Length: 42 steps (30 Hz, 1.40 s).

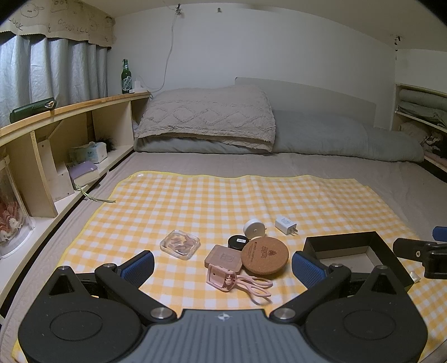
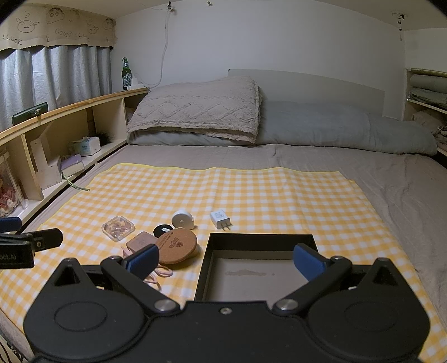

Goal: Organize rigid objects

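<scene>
Rigid objects lie clustered on the yellow checked cloth (image 1: 195, 201) spread over the bed, all of them outside the black open box (image 2: 259, 268), which sits just to their right and looks empty. The cluster holds a cork coaster (image 1: 264, 255) leaning over a pink flat case (image 1: 223, 258) and touching a small black jar (image 1: 238, 241), with a white round tape measure (image 1: 253, 228) behind, a white plug charger (image 1: 285, 224) a little apart to the right, a clear square dish (image 1: 180, 244) to the left and a pink clip (image 1: 237, 282) nearest the camera. The left gripper (image 1: 223, 265) hovers with its jaws spread wide and nothing between them, facing the cluster; the right gripper (image 2: 226, 259) is likewise wide apart and empty, over the near part of the box. Judging by this, the task is at its start, with no item yet packed, and the next move probably calls for lowering one gripper onto a single piece, likely the clip or the coaster, and closing on it without dragging its neighbours. Readable writing is scant: the valance (image 2: 56, 25) shows hand-drawn "LUCK" and "GOOD", the left gripper's body reads "bot.AI" in the right wrist view, and the coaster's stamp and the green bottle (image 2: 126, 74) label are too small to read.
</scene>
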Each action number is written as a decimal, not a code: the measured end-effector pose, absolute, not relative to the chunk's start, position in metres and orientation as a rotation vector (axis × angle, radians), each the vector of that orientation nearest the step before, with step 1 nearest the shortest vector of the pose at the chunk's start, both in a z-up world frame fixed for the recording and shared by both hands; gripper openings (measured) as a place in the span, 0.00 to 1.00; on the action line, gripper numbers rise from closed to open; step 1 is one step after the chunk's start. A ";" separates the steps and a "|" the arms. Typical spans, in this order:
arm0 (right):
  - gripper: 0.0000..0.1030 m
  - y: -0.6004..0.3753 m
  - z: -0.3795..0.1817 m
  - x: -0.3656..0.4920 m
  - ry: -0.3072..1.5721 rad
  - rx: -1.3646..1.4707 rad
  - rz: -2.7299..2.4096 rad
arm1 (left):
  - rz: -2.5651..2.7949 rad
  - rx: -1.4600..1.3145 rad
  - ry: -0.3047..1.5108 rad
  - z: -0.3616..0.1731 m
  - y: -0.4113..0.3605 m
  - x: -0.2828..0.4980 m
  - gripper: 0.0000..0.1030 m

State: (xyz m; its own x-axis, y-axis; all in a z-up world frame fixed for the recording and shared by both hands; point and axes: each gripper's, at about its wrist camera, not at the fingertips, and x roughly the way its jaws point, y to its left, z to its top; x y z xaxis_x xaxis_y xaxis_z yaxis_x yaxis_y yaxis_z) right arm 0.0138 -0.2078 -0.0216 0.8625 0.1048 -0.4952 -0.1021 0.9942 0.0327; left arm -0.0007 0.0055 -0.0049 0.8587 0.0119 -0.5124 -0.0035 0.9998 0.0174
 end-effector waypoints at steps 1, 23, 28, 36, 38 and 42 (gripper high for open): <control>1.00 -0.208 -0.021 0.014 0.520 0.005 0.109 | 0.007 0.016 0.538 -0.005 0.006 -0.001 1.00; 1.00 -0.208 -0.021 0.014 0.523 0.005 0.110 | 0.009 0.018 0.539 -0.005 0.005 0.000 1.00; 1.00 -0.208 -0.020 0.014 0.524 0.005 0.110 | 0.010 0.017 0.538 -0.005 0.005 -0.001 1.00; 1.00 -0.208 -0.020 0.014 0.527 0.005 0.113 | 0.011 0.017 0.538 -0.005 0.005 -0.001 1.00; 1.00 -0.208 -0.021 0.014 0.528 0.004 0.113 | 0.010 0.018 0.538 -0.005 0.005 -0.001 1.00; 1.00 -0.210 -0.020 0.015 0.527 0.005 0.113 | 0.010 0.018 0.538 -0.005 0.004 -0.001 1.00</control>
